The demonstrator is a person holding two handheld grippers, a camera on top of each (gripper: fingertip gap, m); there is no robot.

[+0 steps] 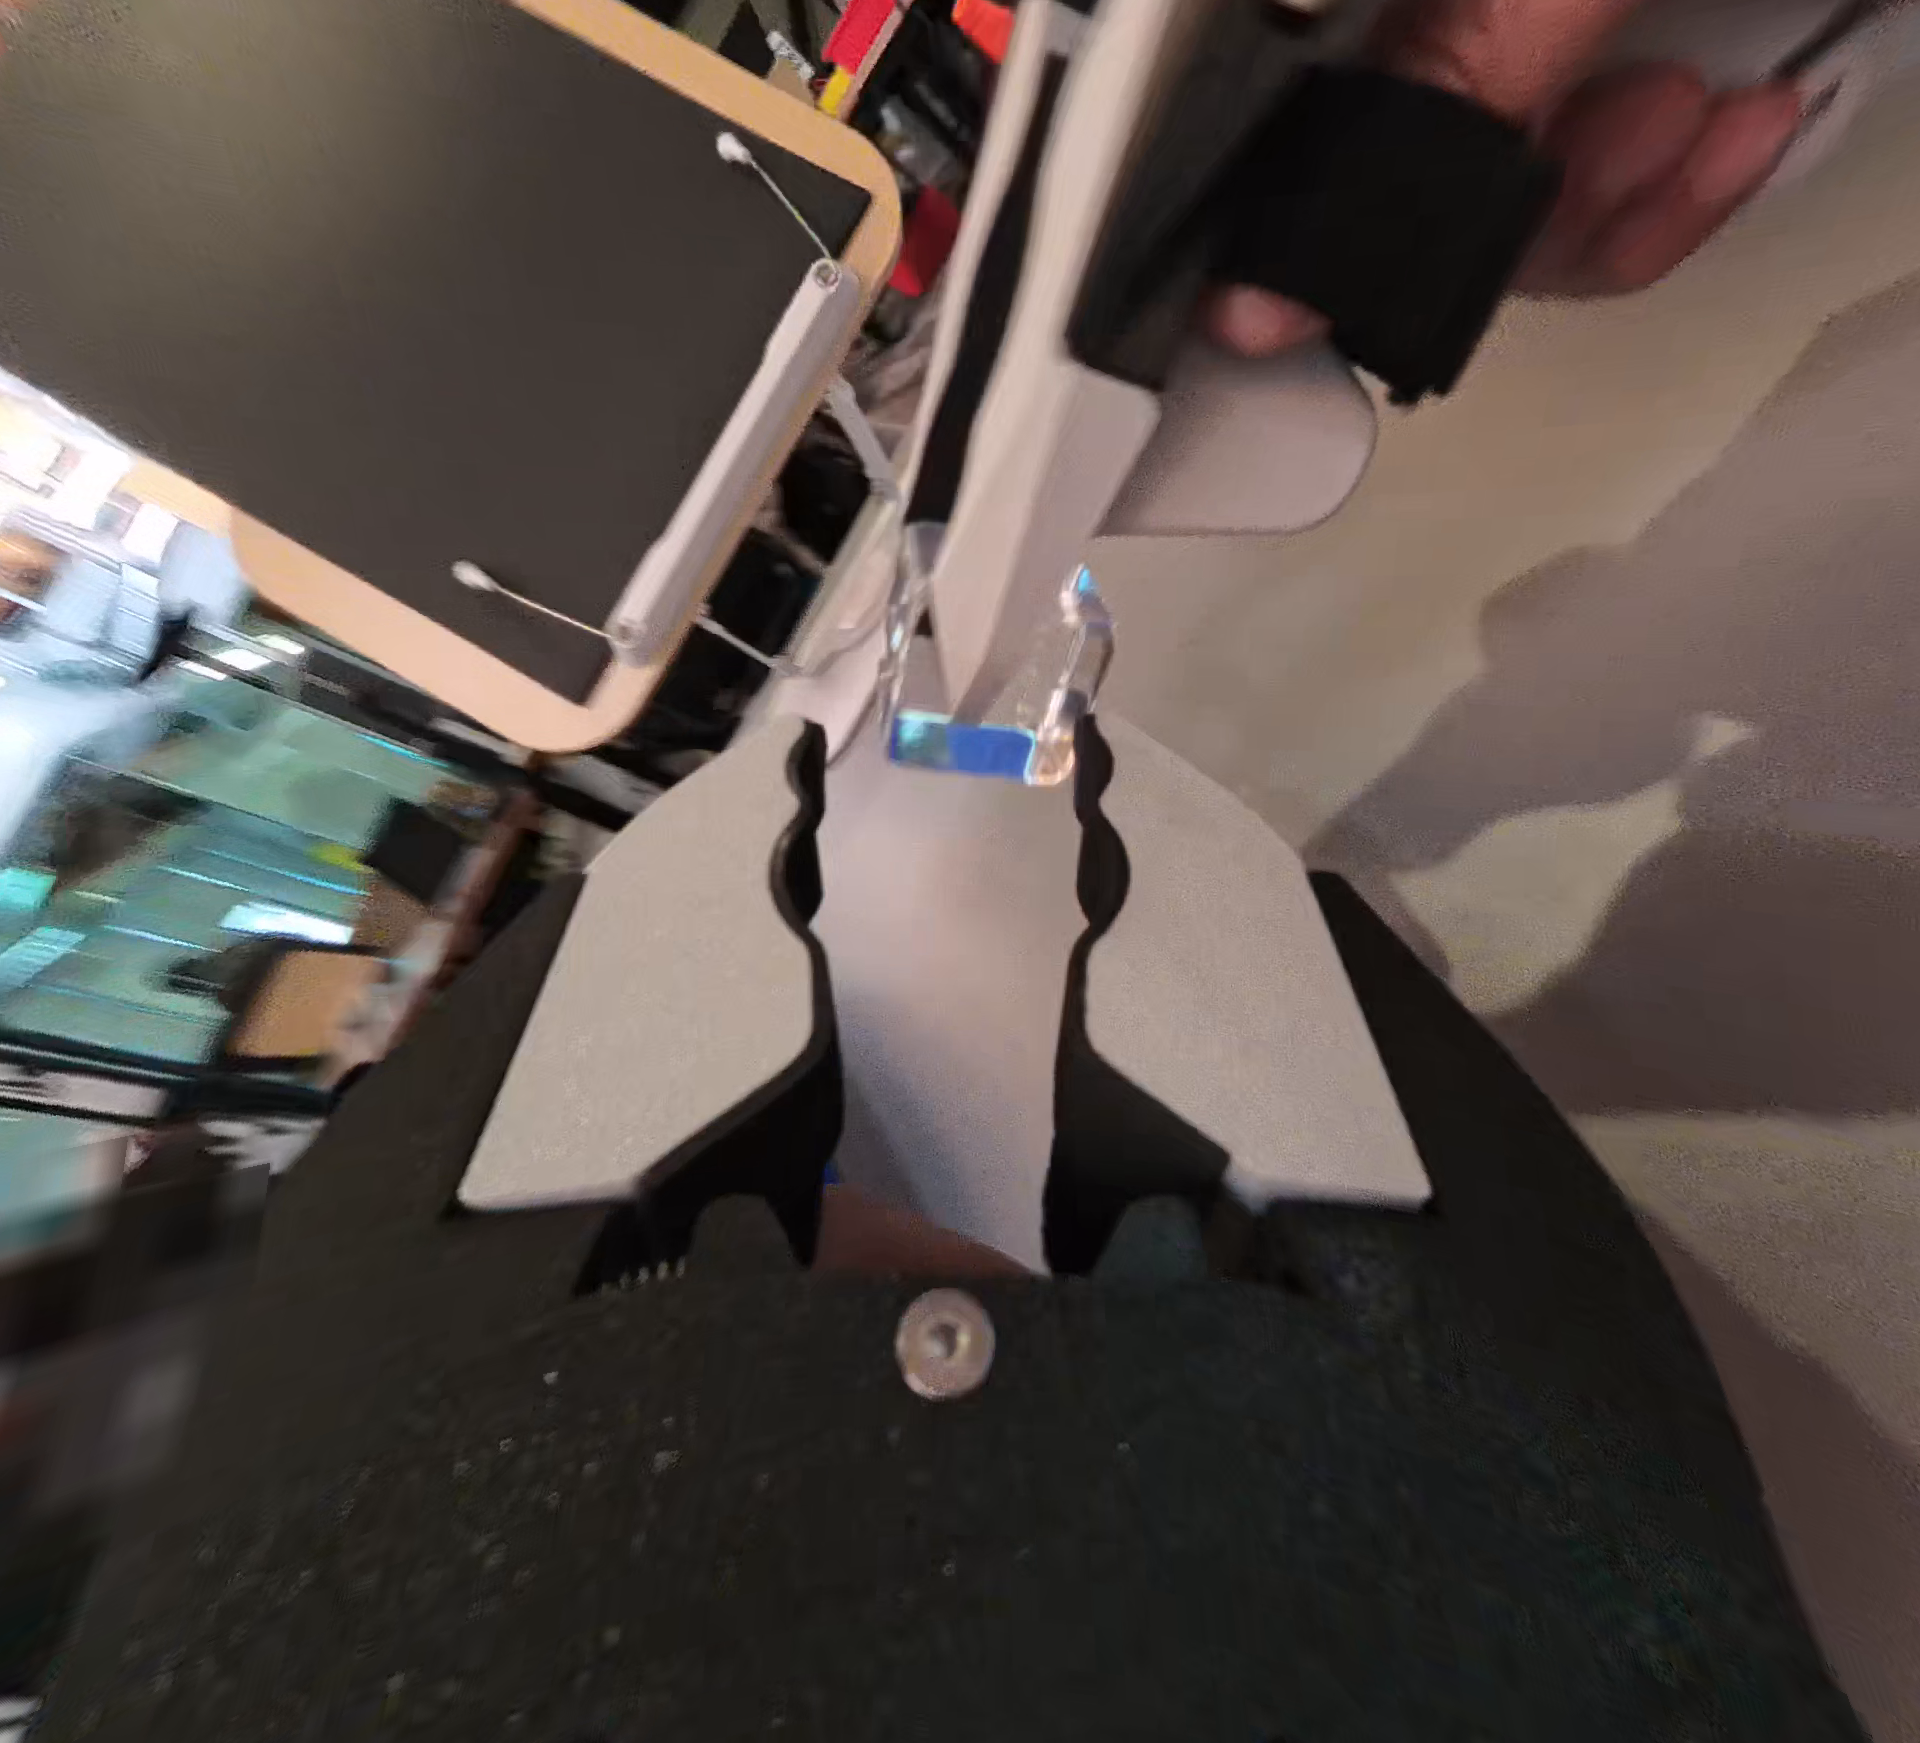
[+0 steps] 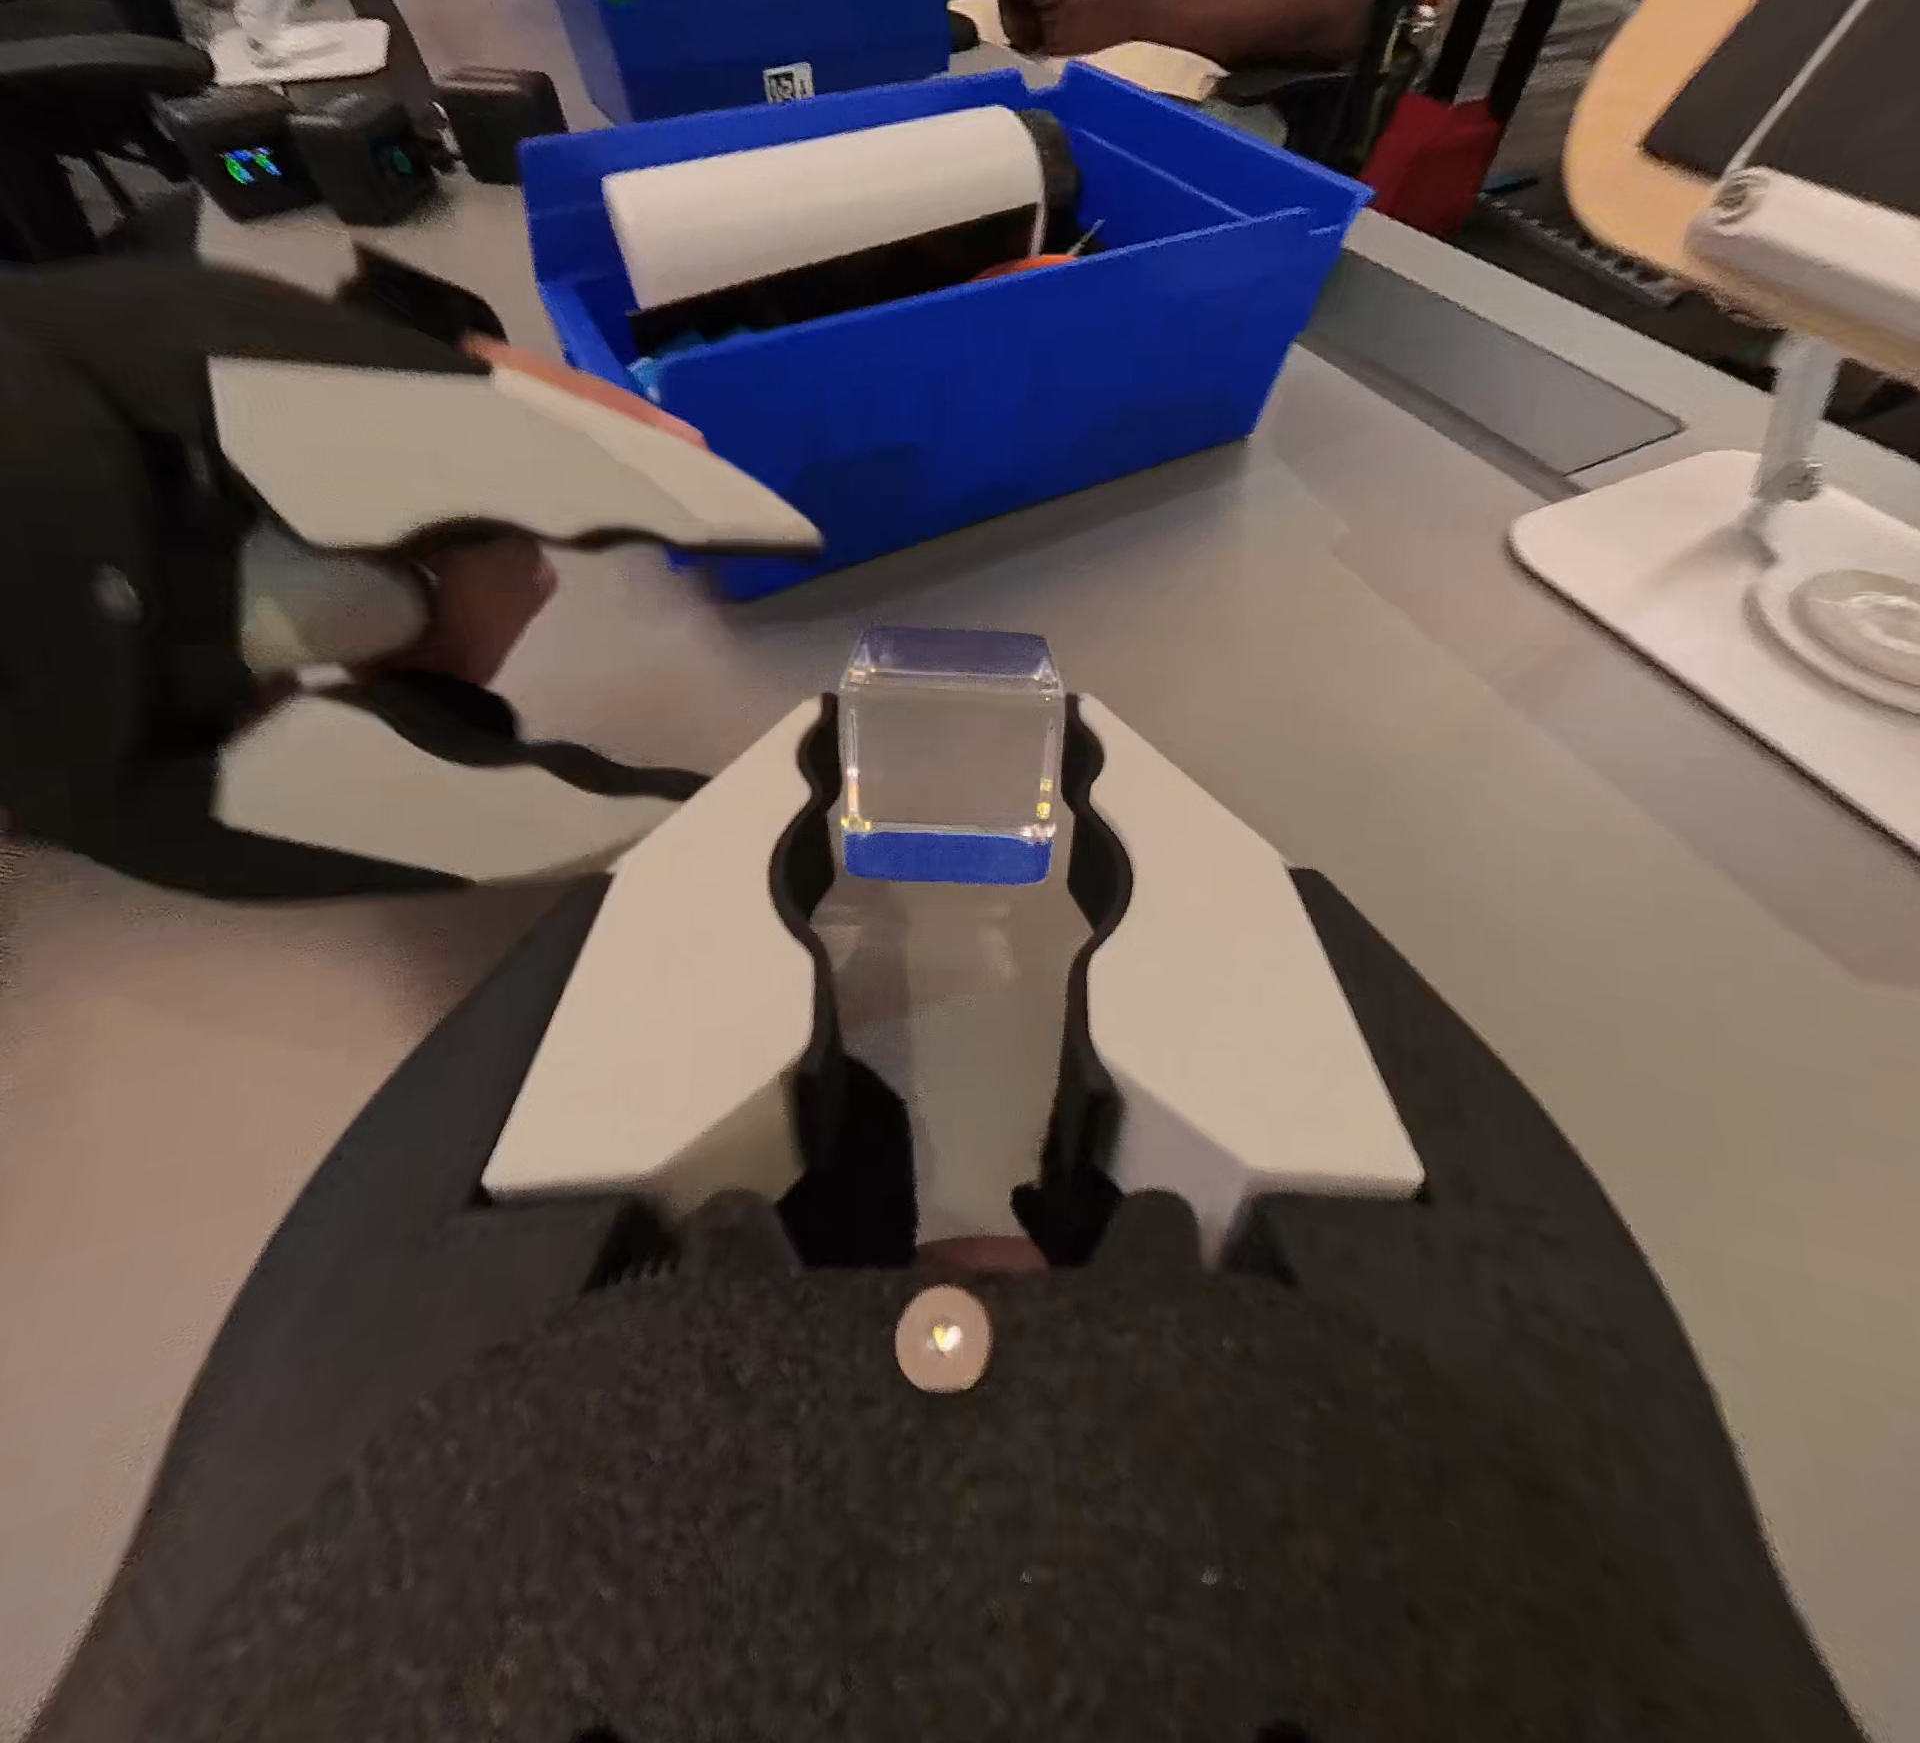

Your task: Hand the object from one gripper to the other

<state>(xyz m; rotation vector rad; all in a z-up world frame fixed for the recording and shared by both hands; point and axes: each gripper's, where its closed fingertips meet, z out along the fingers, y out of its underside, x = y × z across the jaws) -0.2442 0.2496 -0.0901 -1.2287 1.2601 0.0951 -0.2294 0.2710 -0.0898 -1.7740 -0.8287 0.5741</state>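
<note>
The grey table (image 2: 1299,654) carries two blue bins (image 2: 966,405), one behind the other, and one white stand (image 2: 1704,571) that holds a dark tablet.

There are two grippers. The right gripper (image 2: 948,758) has its jaws closed on the one clear cube (image 2: 948,748), which sits between the fingertips, above the table. The left gripper (image 2: 727,654) comes from the side with its jaws open; one finger is above the cube's level and one below, and neither touches the cube in the right wrist view. In the left wrist view the cube (image 1: 987,706) is just beyond the tips of the left fingers (image 1: 665,987).

The step in hand seems to be the approach for the handover. The next move probably calls for the left gripper to advance until the cube is between its fingers, on the free faces, and close. Only then should the right one release.
</note>
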